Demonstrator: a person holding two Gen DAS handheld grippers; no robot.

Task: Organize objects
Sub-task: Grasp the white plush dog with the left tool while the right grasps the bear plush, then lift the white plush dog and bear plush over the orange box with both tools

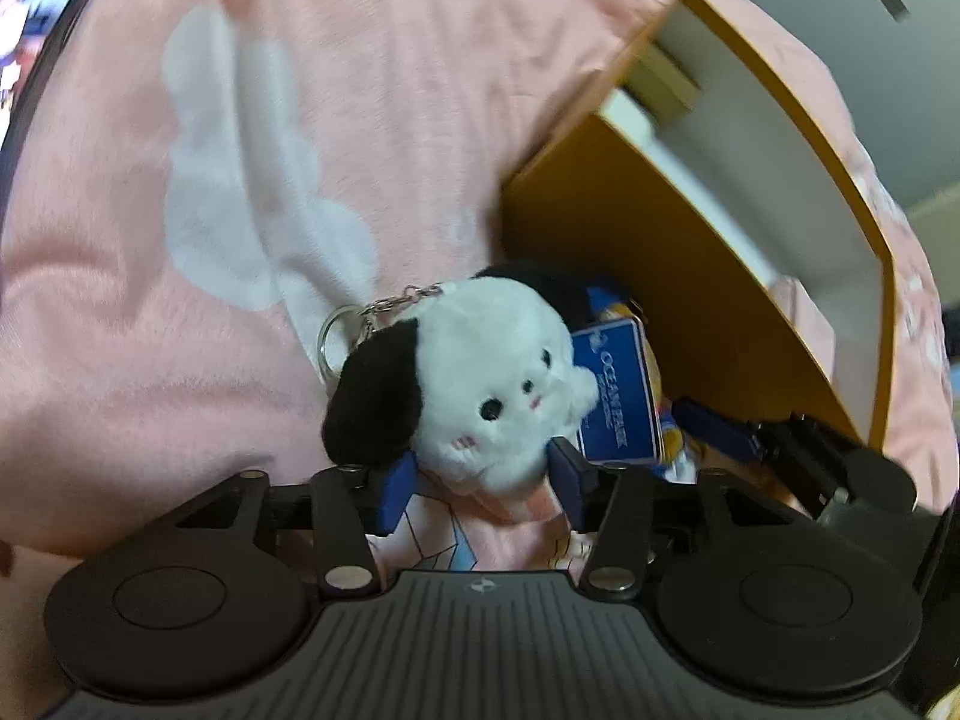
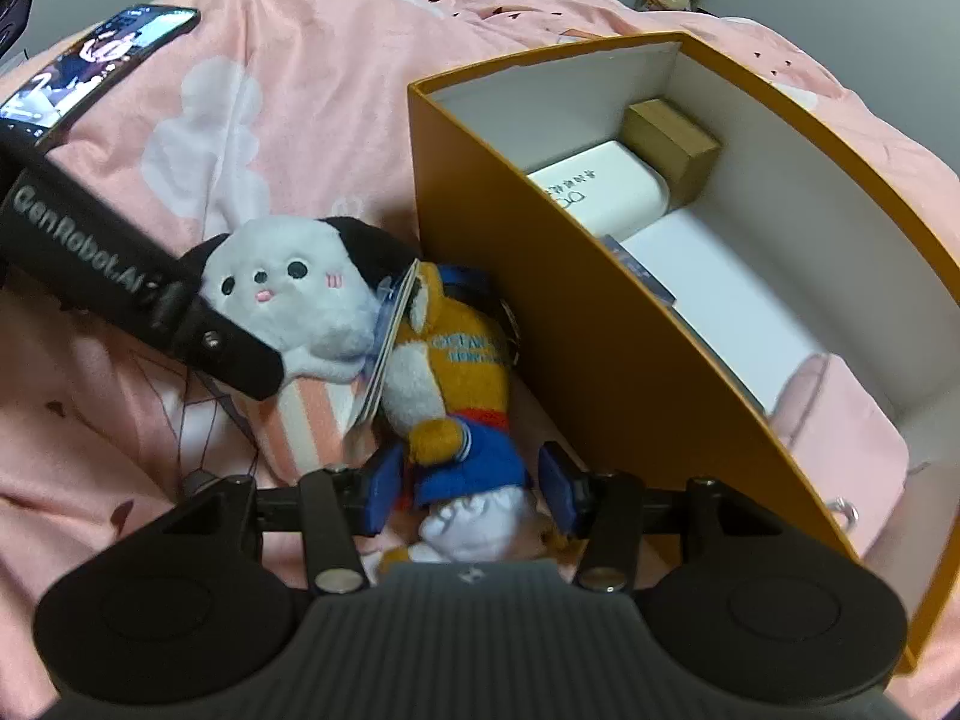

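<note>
A white plush dog keychain with black ears lies on the pink bedding. My left gripper is open, its blue pads flanking the dog's lower body without squeezing it. In the right wrist view the dog lies beside an orange plush toy in blue shorts, and one black finger of the left gripper crosses the dog's side. My right gripper is open, its pads close on either side of the toy's shorts. A blue hang tag sits between the two plush toys.
An open orange box with white inside stands right of the toys, touching them. It holds white packages, a wooden block and a pink item. A lit phone lies far left on the pink bedding.
</note>
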